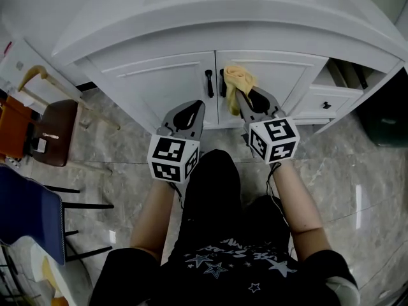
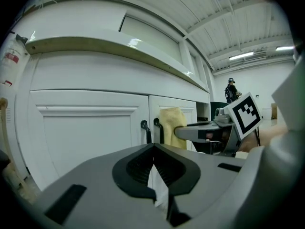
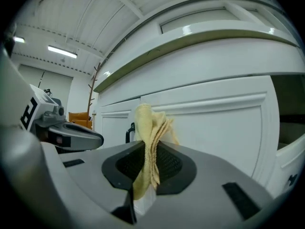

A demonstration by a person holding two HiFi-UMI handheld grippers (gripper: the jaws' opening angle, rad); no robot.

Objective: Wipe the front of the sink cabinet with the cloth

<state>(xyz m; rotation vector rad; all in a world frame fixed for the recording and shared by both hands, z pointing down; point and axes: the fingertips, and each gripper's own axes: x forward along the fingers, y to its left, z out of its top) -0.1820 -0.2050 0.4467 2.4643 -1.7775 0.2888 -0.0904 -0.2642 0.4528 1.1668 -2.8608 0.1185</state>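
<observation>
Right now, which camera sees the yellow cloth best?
The right gripper view: the cloth sits close and centred, pinched between the jaws, its folds plain. The head view shows the cloth small, by the cabinet. The left gripper view shows only its flat side, farther off.

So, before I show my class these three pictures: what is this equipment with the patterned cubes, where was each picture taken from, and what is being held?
There is no robot here. A person holds a grey hand tool, called a gripper, in each hand. The black-and-white patterned cubes are parts of those grippers. The head view comes from a camera on the person's head, looking down. The other two come from cameras riding on each gripper, looking along its jaws. The right gripper has its jaws shut on a crumpled yellow cloth, held up at the white sink cabinet beside its black handles. The left gripper has its jaws together and holds nothing.
</observation>
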